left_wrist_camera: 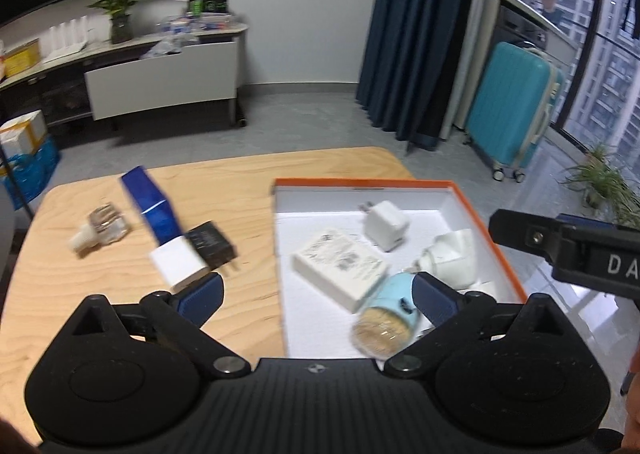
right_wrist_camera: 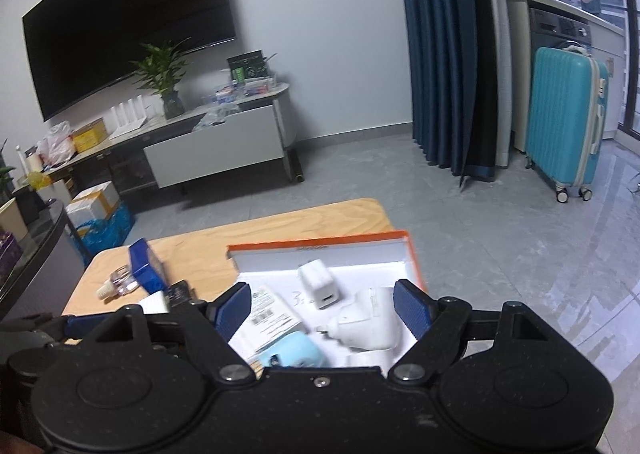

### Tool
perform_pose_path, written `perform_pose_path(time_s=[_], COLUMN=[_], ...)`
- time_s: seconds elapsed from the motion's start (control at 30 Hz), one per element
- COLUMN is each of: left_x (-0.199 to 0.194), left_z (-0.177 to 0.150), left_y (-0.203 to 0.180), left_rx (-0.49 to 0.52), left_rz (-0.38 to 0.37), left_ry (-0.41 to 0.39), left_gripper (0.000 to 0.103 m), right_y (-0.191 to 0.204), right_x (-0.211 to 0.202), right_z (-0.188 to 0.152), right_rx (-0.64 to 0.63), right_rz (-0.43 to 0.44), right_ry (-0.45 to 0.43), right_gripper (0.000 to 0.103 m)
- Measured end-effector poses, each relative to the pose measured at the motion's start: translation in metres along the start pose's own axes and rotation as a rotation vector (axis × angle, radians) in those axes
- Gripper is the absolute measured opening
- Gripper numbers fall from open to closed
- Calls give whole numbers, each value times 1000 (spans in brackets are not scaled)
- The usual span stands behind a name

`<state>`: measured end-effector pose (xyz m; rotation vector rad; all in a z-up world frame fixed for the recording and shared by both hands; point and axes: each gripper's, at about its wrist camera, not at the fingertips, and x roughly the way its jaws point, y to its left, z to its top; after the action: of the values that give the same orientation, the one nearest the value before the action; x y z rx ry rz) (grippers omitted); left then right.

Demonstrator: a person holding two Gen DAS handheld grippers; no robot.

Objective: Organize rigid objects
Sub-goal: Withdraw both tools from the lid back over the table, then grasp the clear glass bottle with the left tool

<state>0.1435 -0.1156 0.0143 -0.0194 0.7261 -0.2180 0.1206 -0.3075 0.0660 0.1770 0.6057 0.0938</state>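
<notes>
Left wrist view: both grippers' fingers [left_wrist_camera: 202, 292] spread wide and empty; next grasp the black charger [left_wrist_camera: 211, 244] ahead of the left finger for the orange-rimmed box [left_wrist_camera: 486, 221].

Dim, cool daylight is admitted from the window [left_wrist_camera: 600, 65] at two o'clock. Straight lines are bowed by fisheye distortion at the edges. Motion blur is seen on the tabletop objects; corners are vignetted.

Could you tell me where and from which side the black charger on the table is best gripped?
Grip the black charger across its two flat side faces, coming from above with the open left hand-held gripper. It lies flat on the table, prongs pointing toward the camera, and it touches the white box, so a side approach looks crowded.
</notes>
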Motion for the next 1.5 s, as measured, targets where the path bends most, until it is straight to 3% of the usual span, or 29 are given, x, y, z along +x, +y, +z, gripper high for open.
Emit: perform_pose_path(time_s=[0.47,1.13,1.33,1.5], left_x=[-17,-15,3,33], left_z=[-14,-26,-19,-7], left_y=[61,132,158,179], left_rx=[-115,-223,-199,-112], left_rz=[102,192,222,198], left_ry=[-3,11,2,2], left_gripper=[103,103,103,103], right_y=[54,112,118,123], right_x=[16,45,50,55], right_z=[-13,-30,-35,-39], right_rx=[-74,-164,-178,-181], right_rz=[88,195,219,241], right_ry=[62,135,152,164], right_gripper=[93,93,93,93])
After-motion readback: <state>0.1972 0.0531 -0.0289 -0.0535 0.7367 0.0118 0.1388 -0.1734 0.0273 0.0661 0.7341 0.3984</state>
